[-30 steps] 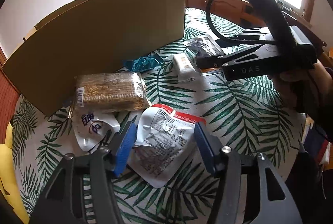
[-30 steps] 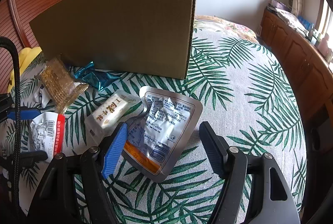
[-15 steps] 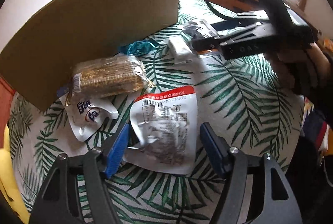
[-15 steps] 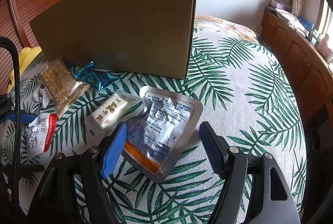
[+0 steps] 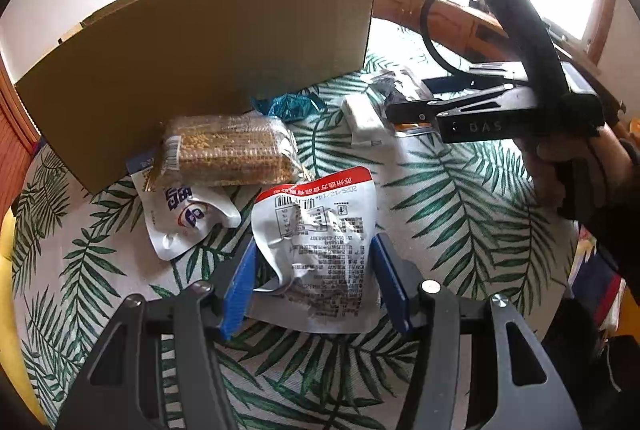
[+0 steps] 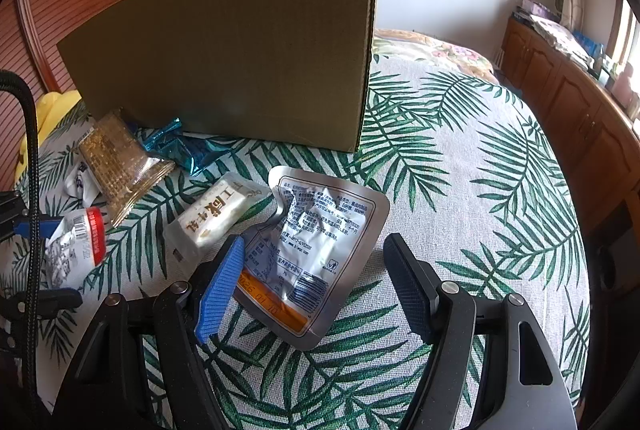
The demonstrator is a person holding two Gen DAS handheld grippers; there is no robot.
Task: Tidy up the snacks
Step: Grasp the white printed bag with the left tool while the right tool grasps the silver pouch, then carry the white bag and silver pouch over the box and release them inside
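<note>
**A:** Left wrist view first: where's the white foil snack pouch with the red top band (image 5: 320, 234)?

**B:** Upright between the left tongs (image 5: 316, 282), long axis pointing away toward the brown cardboard box (image 5: 208, 70). The tongs have just been narrowing; both blue pads look to be touching its crumpled sides, pinching it.

**A:** Right wrist view?

**B:** The silver foil pouch with the orange strip (image 6: 316, 250) lies flat on the palm-leaf bedspread (image 6: 460, 190), diagonal, straight ahead between the right tongs (image 6: 316, 286). They have been narrowing too, yet stand spread, clear on the right side.

**A:** So each hand has its own pouch nearest.
</note>
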